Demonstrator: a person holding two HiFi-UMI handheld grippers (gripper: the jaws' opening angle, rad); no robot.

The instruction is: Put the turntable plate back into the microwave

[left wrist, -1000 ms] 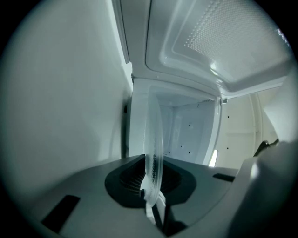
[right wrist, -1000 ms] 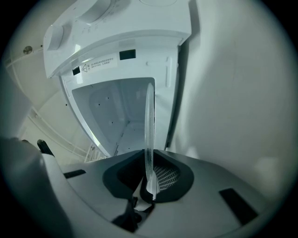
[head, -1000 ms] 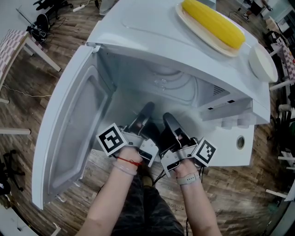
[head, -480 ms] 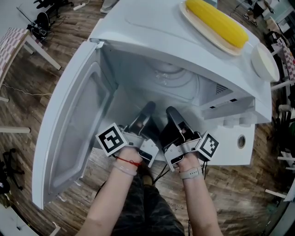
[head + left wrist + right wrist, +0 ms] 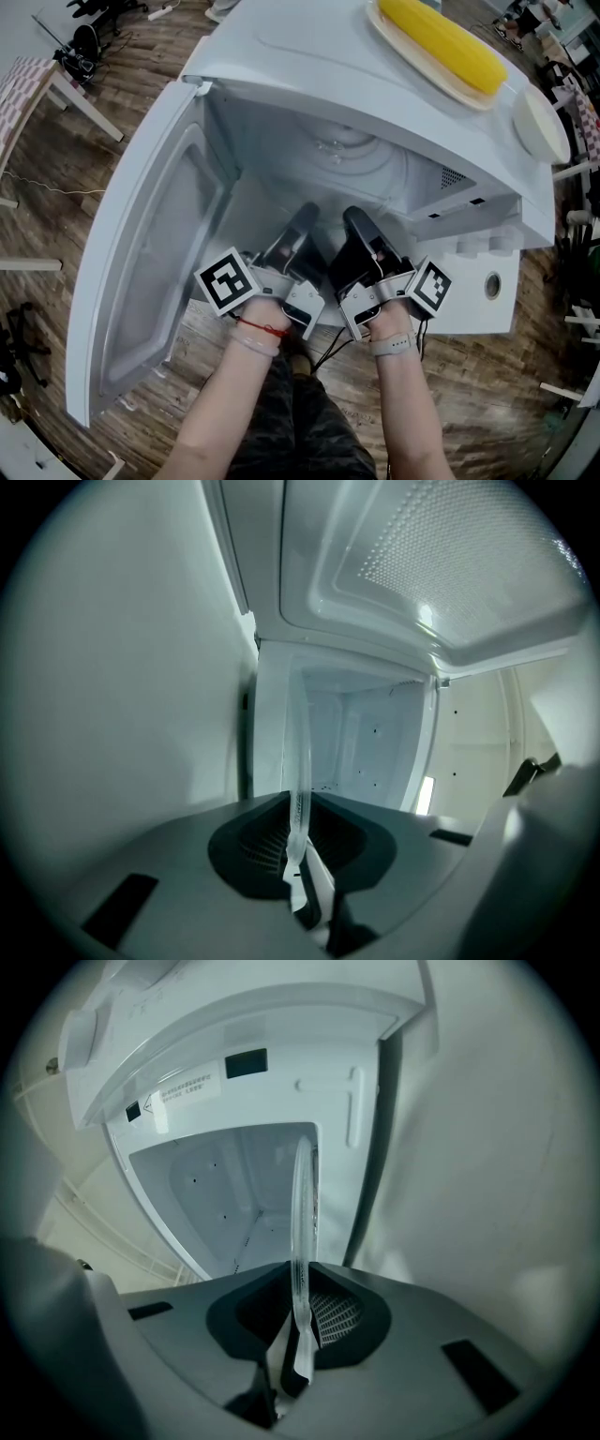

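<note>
Nearest, the left gripper [image 5: 298, 230] and the right gripper [image 5: 362, 232] are held side by side at the mouth of the open microwave [image 5: 281, 56], whose door [image 5: 150, 253] is swung out to the left. Each pair of jaws is clamped on the near rim of the glass turntable plate [image 5: 349, 157], which reaches into the cavity. Farther off, on the microwave's top, a corn cob [image 5: 436, 42] is laid on a dish [image 5: 417, 64].

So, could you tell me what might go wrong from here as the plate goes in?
The left gripper and right gripper each pinch only the near rim of the glass turntable plate, so it could tilt or slip. Its far edge might knock the microwave cavity wall. A jolt could shake the corn off its dish on top.
</note>
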